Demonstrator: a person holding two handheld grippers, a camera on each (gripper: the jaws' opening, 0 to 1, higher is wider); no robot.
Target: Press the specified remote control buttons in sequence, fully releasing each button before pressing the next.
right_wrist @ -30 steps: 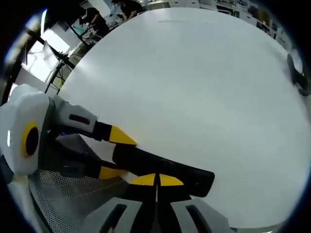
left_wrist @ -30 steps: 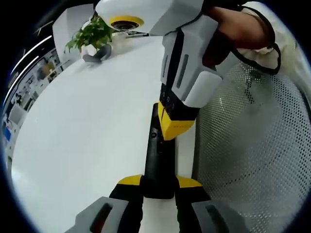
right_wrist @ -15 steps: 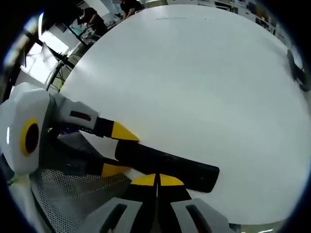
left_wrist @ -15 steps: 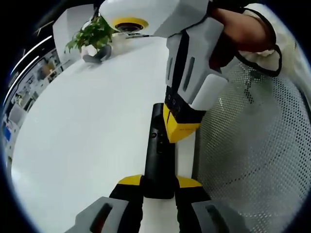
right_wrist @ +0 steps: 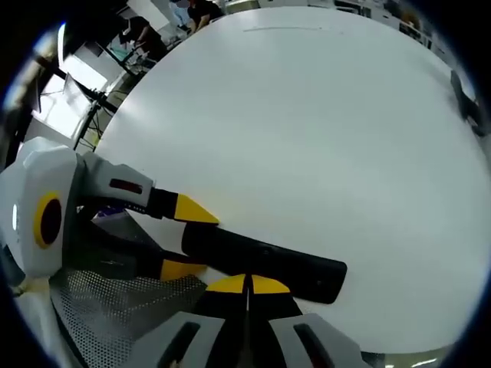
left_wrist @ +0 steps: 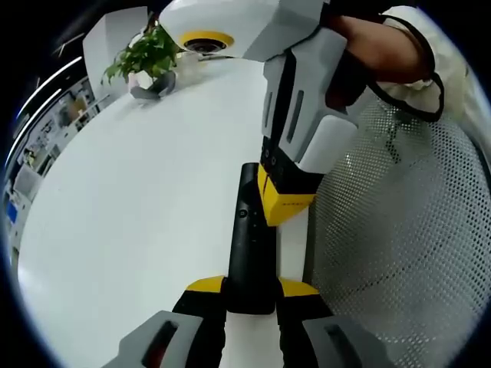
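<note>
A long black remote (left_wrist: 249,238) lies level over the white table (left_wrist: 138,199), and my left gripper (left_wrist: 250,285) is shut on its near end. My right gripper (left_wrist: 285,201) comes down from the upper right with its yellow tips together, resting against the remote's right side about midway along. In the right gripper view the remote (right_wrist: 268,261) runs across the lower frame. There my right gripper (right_wrist: 247,285) is shut with nothing between its tips, which touch the remote's body. The left gripper (right_wrist: 186,239) clamps the remote's left end. Small buttons show on the remote's top face.
A potted plant (left_wrist: 146,55) stands at the table's far edge. A grey mesh chair (left_wrist: 399,245) sits close on the right, just past the table edge. A person's hand (left_wrist: 383,46) holds the right gripper. A dark object (right_wrist: 468,107) lies at the table's far right.
The right gripper's tips have slid a little along the remote toward its held end and have stayed there for the last half second. The left gripper keeps its hold.
</note>
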